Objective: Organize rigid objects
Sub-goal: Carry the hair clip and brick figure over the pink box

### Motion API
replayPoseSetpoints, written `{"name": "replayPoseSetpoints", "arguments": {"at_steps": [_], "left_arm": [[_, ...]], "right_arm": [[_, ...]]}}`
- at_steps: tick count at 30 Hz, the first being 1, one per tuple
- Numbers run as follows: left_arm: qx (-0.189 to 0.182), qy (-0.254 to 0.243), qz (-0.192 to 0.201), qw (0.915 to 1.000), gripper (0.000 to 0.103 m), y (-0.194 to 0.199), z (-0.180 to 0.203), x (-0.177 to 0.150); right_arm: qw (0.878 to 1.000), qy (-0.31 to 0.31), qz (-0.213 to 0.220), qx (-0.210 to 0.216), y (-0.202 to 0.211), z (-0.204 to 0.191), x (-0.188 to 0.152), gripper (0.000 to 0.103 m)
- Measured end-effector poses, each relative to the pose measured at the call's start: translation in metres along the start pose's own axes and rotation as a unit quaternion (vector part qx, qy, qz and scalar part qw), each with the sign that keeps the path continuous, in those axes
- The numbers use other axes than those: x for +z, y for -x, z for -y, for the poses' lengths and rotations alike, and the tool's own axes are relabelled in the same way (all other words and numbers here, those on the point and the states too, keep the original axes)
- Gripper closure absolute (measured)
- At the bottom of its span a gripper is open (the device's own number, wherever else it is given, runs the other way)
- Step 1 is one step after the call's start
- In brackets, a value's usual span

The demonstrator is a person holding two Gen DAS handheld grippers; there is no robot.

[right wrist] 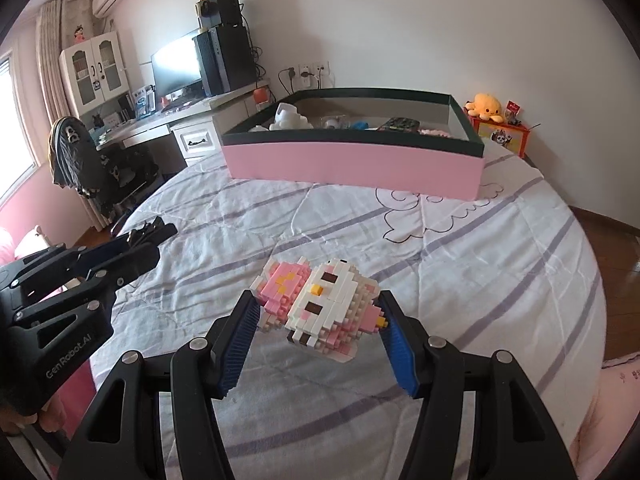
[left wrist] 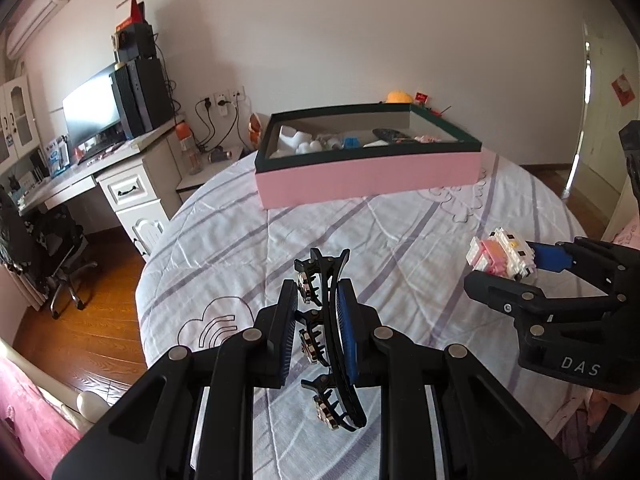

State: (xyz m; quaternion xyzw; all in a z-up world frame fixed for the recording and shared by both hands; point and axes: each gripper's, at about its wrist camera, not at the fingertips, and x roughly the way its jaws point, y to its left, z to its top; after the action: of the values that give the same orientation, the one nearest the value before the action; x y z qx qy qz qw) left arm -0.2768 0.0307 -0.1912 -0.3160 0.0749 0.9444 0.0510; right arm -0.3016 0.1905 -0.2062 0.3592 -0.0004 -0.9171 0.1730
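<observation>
The left gripper (left wrist: 318, 332) pinches the black hair clip (left wrist: 326, 344); the right gripper (right wrist: 320, 340) squeezes the brick toy (right wrist: 320, 308). Both should hold tight and go slowly over the pink box (right wrist: 352, 168).

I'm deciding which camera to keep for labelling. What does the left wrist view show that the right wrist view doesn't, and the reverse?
Only the left wrist view shows the black hair clip up close, clamped in the left gripper, with its metal ornaments.

Only the right wrist view shows the yellow plush octopus whole on its red box, and the face of the brick figure.

Both show the pink box, the striped bedspread and the right gripper shut on the brick figure.
</observation>
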Motion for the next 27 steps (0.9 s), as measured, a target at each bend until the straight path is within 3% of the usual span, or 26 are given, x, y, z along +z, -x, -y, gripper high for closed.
{"name": "replayPoseSetpoints", "arguments": {"at_steps": [8, 15, 27], "left_arm": [[-0.001, -0.005, 0.030, 0.9995, 0.083, 0.028, 0.005, 0.014], [0.005, 0.004, 0.085, 0.9964, 0.083, 0.070, 0.005, 0.036], [0.022, 0.015, 0.194, 0.9806, 0.083, 0.136, -0.001, 0.088]], "right_arm": [[0.999, 0.003, 0.032, -0.002, 0.031, -0.003, 0.006, 0.042], [0.997, 0.009, 0.080, -0.002, 0.072, -0.006, 0.020, 0.042], [0.982, 0.037, 0.186, -0.012, 0.145, -0.015, 0.065, 0.042]]}}
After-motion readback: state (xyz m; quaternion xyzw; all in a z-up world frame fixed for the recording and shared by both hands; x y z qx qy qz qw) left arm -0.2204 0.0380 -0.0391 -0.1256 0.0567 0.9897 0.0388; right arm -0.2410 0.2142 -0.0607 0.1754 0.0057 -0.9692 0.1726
